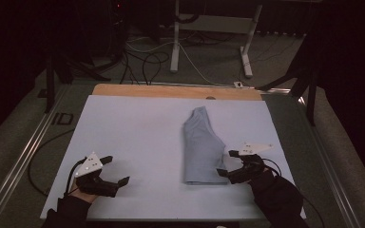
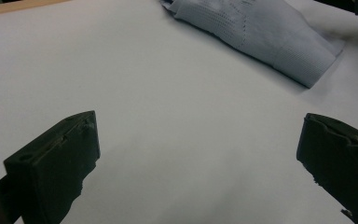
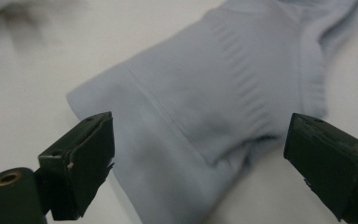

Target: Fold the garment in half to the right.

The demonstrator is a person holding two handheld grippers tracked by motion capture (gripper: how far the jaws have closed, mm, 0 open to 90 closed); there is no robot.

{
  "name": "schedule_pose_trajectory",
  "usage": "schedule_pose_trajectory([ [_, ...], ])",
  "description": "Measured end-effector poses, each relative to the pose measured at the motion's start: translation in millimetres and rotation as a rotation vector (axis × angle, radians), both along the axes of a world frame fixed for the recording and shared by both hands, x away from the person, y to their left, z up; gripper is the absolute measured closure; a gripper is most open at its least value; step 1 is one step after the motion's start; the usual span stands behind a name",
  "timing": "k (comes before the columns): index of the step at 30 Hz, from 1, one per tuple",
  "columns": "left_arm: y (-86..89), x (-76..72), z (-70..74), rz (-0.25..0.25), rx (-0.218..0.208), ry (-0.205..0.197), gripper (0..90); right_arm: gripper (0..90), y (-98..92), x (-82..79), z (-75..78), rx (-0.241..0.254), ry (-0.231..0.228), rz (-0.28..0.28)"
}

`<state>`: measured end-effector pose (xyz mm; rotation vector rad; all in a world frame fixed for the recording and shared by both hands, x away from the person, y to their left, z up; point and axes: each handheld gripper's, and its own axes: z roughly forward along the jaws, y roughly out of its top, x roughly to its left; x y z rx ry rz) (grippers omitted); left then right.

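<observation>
A pale blue sock (image 1: 201, 145) lies folded on the white sheet (image 1: 138, 142), right of centre, its wide cuff end toward me. My right gripper (image 1: 227, 163) sits at the sock's near right edge, open, with the sock (image 3: 205, 116) spread between and beyond its two black jaws, nothing pinched. My left gripper (image 1: 115, 169) rests low at the sheet's near left, open and empty, well apart from the sock (image 2: 261, 37), which lies ahead and to the right in the left gripper view.
The white sheet covers a wooden tabletop (image 1: 171, 90) whose far edge shows as a tan strip. Metal rails (image 1: 24, 152) flank the table. Cables (image 1: 147, 61) and white desk legs (image 1: 175, 42) stand on the floor beyond.
</observation>
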<state>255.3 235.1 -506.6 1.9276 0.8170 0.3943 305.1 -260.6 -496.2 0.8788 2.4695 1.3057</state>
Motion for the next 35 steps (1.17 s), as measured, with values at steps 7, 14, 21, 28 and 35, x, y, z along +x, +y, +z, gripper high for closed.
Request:
schedule_pose_trajectory([
  [7,-0.1,-0.3,-0.2,-0.006,0.005,-0.001,0.2,8.7,-14.8,-8.4,-7.3,0.0,0.007,-0.041],
  [14,0.2,-0.1,-0.4,-0.003,0.003,0.0,0.3,8.7,-22.2,-17.4,-13.4,-0.016,0.001,-0.072],
  [21,-0.5,-0.3,-0.6,-0.004,0.004,-0.001,0.2,8.7,-26.0,-23.7,-20.7,-0.021,0.009,-0.093],
  [28,-0.3,-0.4,-0.3,-0.005,0.004,-0.003,0.2,8.7,-23.6,-22.7,-24.1,-0.032,0.013,-0.091],
  [35,-0.9,-0.1,-0.4,-0.006,0.003,-0.001,0.2,8.7,-24.4,-22.2,-25.4,-0.027,0.023,-0.085],
])
